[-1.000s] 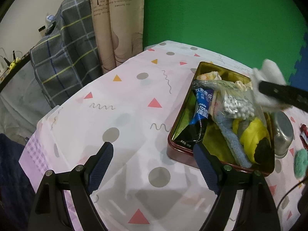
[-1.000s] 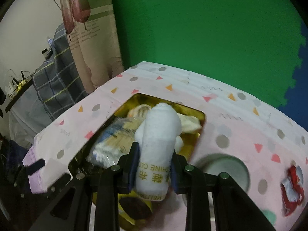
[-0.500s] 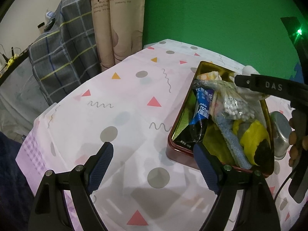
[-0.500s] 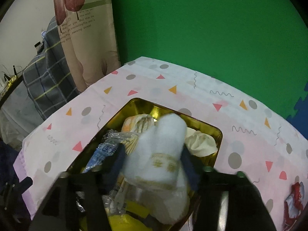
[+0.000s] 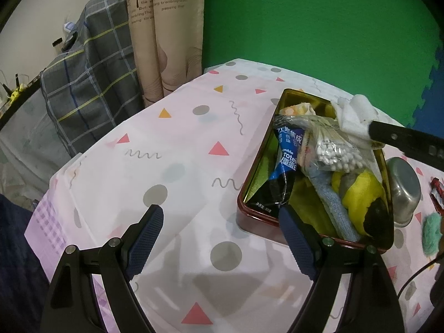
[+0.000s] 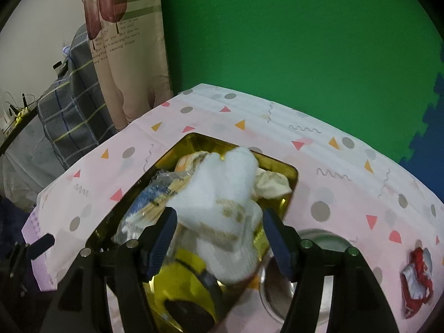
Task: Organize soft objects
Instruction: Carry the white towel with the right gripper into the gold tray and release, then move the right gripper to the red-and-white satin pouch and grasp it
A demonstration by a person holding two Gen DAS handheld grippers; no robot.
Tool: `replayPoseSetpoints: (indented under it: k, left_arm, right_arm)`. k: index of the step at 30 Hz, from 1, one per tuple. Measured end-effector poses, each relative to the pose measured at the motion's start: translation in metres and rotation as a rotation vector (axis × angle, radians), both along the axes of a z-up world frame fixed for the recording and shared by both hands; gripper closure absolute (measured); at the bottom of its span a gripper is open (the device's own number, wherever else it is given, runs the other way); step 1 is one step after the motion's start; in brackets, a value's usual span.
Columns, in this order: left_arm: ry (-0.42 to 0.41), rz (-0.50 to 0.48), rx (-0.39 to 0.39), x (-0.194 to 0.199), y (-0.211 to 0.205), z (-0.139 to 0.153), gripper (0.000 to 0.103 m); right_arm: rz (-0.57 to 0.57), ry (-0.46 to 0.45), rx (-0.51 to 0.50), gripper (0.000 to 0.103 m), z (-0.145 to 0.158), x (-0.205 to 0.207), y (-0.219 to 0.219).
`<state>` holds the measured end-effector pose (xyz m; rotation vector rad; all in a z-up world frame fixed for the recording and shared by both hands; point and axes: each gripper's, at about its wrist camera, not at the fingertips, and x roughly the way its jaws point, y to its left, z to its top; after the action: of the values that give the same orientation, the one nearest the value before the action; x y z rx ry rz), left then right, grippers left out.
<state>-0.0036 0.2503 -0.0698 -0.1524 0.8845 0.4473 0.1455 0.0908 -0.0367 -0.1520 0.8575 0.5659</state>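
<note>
Left gripper: jaws wide apart, nothing between them, hanging over the tablecloth near its front-left edge, right fingertip just beside the near left corner of the tin. Best kept there, clear of the tin's rim, ready to steady the near wall if the box slides.

Inside the tin, from the left wall: dark blue packet, clear bag of cotton swabs, light blue cloth, yellow plush toy at the near right corner. Already crowded and heaped above the rim.

White towel: over the tin's right half, toward the far right corner in the left wrist view, lying between the right gripper's pads and unrolling. Cannot tell whether fully settled on the pile or partly in the air.

Right gripper: jaws opening, towel between them but pads no longer pressing it. Probably the release step. To do well: spread wider before lifting, draw straight up and back so no pad drags a fold out with it. Risk of the towel slumping over the right wall toward the steel bowl just outside; a push toward the tin's middle may be called for.

Further right on the tablecloth, near its right edge: a red and white bundle and a teal puff, both outside the tin, likely next to collect.
</note>
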Motion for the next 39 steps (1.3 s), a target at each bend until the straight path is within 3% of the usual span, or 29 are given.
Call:
replayPoseSetpoints:
  k: [10,22,27,34,39]
  left_arm:
    - [-0.005,-0.011,0.033,-0.003,-0.007,0.002,0.020]
    - [0.000,-0.085,0.120,-0.002,-0.027,0.002,0.020]
    - [-0.026,-0.137,0.175,-0.005,-0.046,0.006,0.020]
    - [-0.042,-0.252,0.181,-0.006,-0.082,0.014,0.020]
    - [-0.047,-0.400,0.206,-0.006,-0.125,0.021,0.018]
  right_arm:
    - [-0.049,-0.012,0.023,0.037,0.013,-0.016,-0.055]
    - [-0.371,-0.016,-0.105,0.037,-0.005,-0.004,-0.237]
    - [-0.449,0.015,-0.146,0.037,-0.030,0.006,-0.285]
    - [-0.458,0.041,-0.131,0.037,-0.061,0.021,-0.300]
    - [-0.461,0.053,-0.133,0.037,-0.076,0.029,-0.300]
